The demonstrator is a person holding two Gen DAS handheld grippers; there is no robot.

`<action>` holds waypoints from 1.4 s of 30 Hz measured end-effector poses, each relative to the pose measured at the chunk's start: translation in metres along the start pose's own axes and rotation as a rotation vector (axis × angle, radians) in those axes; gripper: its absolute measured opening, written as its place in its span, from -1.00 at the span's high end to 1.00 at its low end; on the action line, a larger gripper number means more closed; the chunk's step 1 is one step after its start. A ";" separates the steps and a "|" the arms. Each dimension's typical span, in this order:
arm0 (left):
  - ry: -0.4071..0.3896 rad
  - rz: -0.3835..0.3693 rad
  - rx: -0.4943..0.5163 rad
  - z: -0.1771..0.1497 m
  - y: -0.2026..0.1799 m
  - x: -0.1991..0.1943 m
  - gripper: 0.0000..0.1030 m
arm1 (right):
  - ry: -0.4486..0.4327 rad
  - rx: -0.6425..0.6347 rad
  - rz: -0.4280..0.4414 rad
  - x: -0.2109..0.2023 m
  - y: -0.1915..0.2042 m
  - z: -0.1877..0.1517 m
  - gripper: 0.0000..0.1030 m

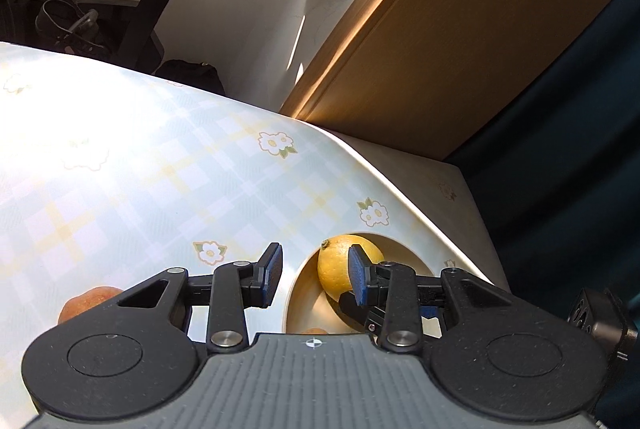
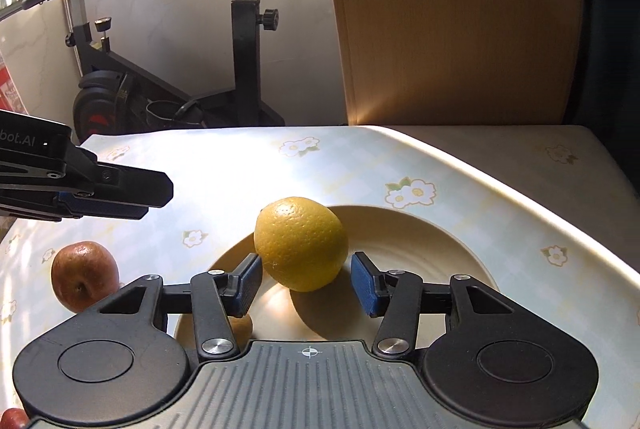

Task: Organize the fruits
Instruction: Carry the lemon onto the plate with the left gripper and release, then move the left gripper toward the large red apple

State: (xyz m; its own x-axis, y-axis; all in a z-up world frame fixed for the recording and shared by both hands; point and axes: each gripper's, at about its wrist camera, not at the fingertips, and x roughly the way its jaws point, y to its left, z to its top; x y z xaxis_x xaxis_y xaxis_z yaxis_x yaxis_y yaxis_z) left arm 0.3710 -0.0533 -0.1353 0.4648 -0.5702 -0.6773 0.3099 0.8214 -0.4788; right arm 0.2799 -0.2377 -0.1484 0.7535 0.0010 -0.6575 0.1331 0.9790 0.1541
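A yellow citrus fruit (image 2: 300, 243) rests on a cream plate (image 2: 440, 241). My right gripper (image 2: 306, 281) is open, its blue pads on either side of the fruit's near end, with a gap showing at the right pad. A red-brown apple (image 2: 84, 281) lies on the cloth left of the plate. My left gripper (image 2: 160, 195) hovers above the cloth, over the apple's far side. In the left wrist view that gripper (image 1: 314, 277) is open with nothing between its pads. Behind its right finger sit the citrus (image 1: 336, 265) and the plate rim (image 1: 296, 281); the apple (image 1: 88, 303) peeks out lower left.
A small orange fruit (image 2: 240, 327) lies at the plate's near rim, mostly hidden. A checked flower tablecloth (image 2: 240, 169) covers the table. An exercise bike (image 2: 240, 29) stands beyond the far edge, and a wooden panel (image 2: 440, 29) rises behind on the right.
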 end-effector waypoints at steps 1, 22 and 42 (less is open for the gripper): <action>-0.008 0.009 0.003 -0.002 0.003 -0.008 0.29 | -0.015 0.001 -0.004 -0.005 0.001 -0.001 0.09; -0.148 0.170 0.047 -0.091 0.030 -0.151 0.28 | -0.248 0.099 0.092 -0.100 0.036 -0.086 0.12; -0.135 0.255 0.041 -0.149 0.037 -0.167 0.28 | -0.156 -0.030 0.202 -0.116 0.095 -0.141 0.13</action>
State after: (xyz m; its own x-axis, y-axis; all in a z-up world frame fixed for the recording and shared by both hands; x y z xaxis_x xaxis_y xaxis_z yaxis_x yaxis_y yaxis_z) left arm 0.1815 0.0706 -0.1229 0.6378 -0.3404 -0.6909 0.2010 0.9395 -0.2774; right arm 0.1144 -0.1157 -0.1620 0.8534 0.1684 -0.4933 -0.0481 0.9678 0.2472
